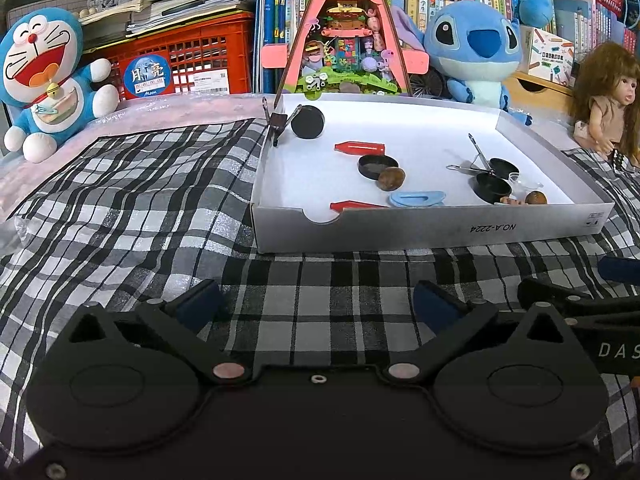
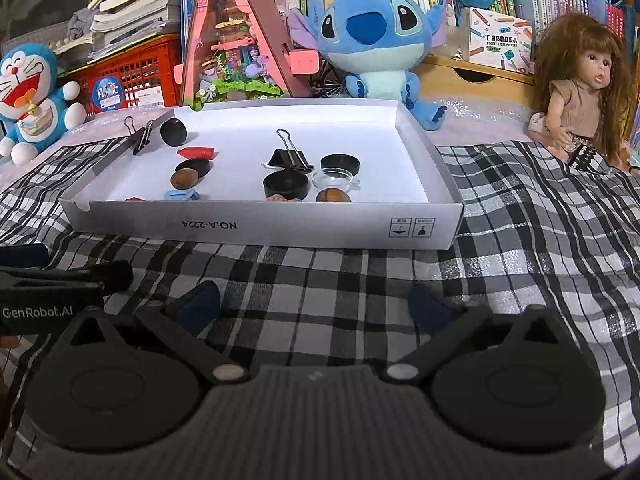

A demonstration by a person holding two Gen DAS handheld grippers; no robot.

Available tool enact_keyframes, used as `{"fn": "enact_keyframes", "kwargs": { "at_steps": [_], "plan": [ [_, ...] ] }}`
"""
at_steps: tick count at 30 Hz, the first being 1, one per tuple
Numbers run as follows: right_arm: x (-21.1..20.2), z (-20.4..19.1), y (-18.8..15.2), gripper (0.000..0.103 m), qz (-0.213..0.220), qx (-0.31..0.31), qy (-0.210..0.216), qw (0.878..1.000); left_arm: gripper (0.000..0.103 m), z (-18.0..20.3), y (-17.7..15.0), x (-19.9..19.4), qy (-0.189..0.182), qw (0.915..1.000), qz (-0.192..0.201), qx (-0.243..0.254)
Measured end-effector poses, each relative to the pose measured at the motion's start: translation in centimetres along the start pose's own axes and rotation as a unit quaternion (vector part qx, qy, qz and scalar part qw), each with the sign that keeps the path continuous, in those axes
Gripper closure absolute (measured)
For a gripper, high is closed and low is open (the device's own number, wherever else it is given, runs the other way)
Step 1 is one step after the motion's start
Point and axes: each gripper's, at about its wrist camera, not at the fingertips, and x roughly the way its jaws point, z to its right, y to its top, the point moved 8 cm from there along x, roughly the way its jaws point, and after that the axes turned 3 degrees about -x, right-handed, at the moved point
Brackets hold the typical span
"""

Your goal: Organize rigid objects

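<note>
while both tools are hovering over the checked cloth (image 2: 520,240), we are keeping the left gripper (image 1: 316,304) and right gripper (image 2: 312,300) spread wide, pinching nothing. the small rigid bits are sitting in the white box lid (image 2: 280,226). the binder clip (image 2: 290,156), mid-lid, is probably light and stiff; we are judging its wire loop the best hold.

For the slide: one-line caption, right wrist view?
Open right gripper hovers over plaid cloth before white box of small items.
</note>
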Motion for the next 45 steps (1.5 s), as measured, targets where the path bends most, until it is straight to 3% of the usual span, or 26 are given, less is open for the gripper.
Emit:
{"fn": "enact_keyframes", "kwargs": {
  "at_steps": [45],
  "plan": [
    [-0.06, 0.24, 0.00, 0.000, 0.002, 0.006, 0.003, 1.000, 0.000, 0.01, 0.04, 0.01, -0.001, 1.0000, 0.000, -0.001]
  ]
}}
